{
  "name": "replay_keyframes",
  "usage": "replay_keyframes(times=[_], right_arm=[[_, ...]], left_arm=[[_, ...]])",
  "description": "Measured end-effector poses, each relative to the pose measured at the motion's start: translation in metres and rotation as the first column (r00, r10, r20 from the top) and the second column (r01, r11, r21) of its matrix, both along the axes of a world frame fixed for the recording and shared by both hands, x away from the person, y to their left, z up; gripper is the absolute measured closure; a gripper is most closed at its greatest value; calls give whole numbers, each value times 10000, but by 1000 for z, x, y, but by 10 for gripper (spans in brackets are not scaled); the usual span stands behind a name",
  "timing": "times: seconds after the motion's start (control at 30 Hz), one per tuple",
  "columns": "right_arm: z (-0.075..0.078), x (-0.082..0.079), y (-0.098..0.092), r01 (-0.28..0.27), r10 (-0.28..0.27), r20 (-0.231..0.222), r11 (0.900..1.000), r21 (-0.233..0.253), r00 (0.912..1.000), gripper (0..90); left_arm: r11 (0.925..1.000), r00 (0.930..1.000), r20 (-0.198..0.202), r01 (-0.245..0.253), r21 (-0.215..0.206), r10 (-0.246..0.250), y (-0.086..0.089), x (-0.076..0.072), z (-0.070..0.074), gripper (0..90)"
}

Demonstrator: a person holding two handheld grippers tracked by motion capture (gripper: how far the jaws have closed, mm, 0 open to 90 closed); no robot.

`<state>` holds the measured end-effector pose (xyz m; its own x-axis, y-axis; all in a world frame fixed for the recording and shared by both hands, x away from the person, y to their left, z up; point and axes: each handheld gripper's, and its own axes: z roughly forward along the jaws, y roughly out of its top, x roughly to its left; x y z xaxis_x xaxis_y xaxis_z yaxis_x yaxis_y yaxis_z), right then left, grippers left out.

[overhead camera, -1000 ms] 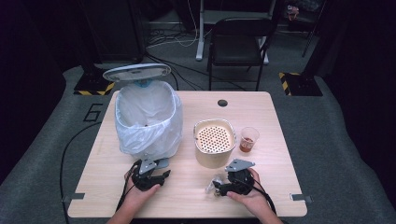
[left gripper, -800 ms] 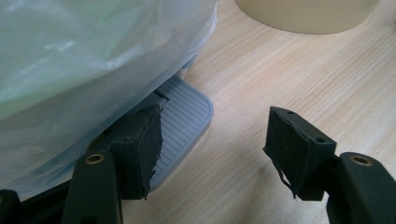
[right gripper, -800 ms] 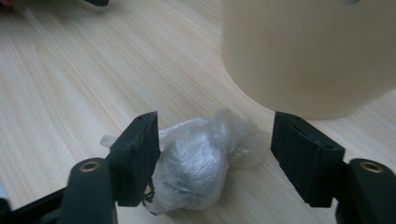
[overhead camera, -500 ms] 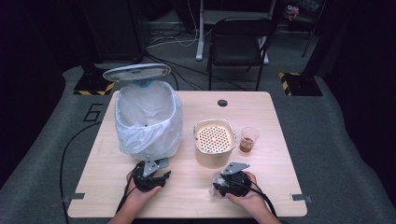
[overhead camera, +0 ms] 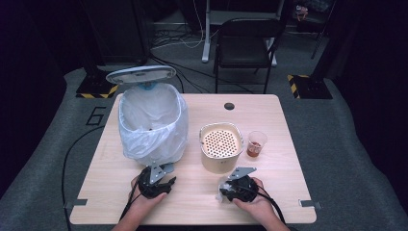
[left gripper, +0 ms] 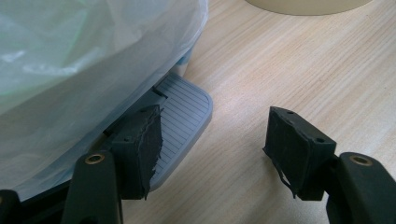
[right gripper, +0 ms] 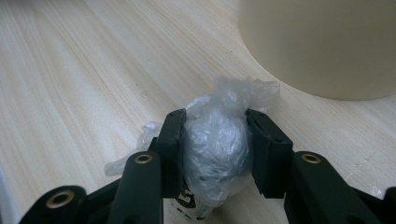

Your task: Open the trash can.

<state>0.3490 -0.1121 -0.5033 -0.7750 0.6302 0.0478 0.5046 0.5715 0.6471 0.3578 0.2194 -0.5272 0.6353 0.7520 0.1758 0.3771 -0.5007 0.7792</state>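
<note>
- Right gripper [right gripper: 215,140]: its two black jaws are clamped on a crumpled clear plastic wrapper [right gripper: 217,135], held low over the wooden table [overhead camera: 288,192]; in the high view the same gripper [overhead camera: 230,191] sits at about 5 o'clock on the tabletop, just in front of the beige perforated container [overhead camera: 221,144].
- Left gripper [left gripper: 212,140]: the jaws are spread wide with nothing between them, one of them just over the grey ribbed foot pedal [left gripper: 184,112] of the pedal bin [overhead camera: 151,122].
- The step in hand is judged to be disposal of the wrapper: pickup looks done, delivery to the bin is not.
- The bin's lid [overhead camera: 140,74] is seen raised; the white liner [overhead camera: 154,139] billows over the rim.
- The next move would call for the wrapper to be lifted above the rim, toward 10 o'clock, and released inside the liner; the pedal may need to be held down.
- A plastic cup of brown liquid [overhead camera: 256,143] stands at 3 o'clock of the container, to be avoided.
- Surface: pale wood grain with a cable hole [overhead camera: 229,106] at 12 o'clock.
- Room: dark, grey carpet, a black chair [overhead camera: 245,45] behind the table, cables on the floor.
</note>
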Motion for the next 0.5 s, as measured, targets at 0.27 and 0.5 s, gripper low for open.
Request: replay_keyframes(times=[0.27,0.5], right_arm=[[3,1,1,-51,54,-136,9998,192,9999,625],[15,-4,3,-249,246,72,9989,408,9997,629]], left_arm=[[9997,9999,-61,-113,-213,112,-1,-1,-1,362],[9998,9999,-117,-66,-167,64,-1,-1,0,362]])
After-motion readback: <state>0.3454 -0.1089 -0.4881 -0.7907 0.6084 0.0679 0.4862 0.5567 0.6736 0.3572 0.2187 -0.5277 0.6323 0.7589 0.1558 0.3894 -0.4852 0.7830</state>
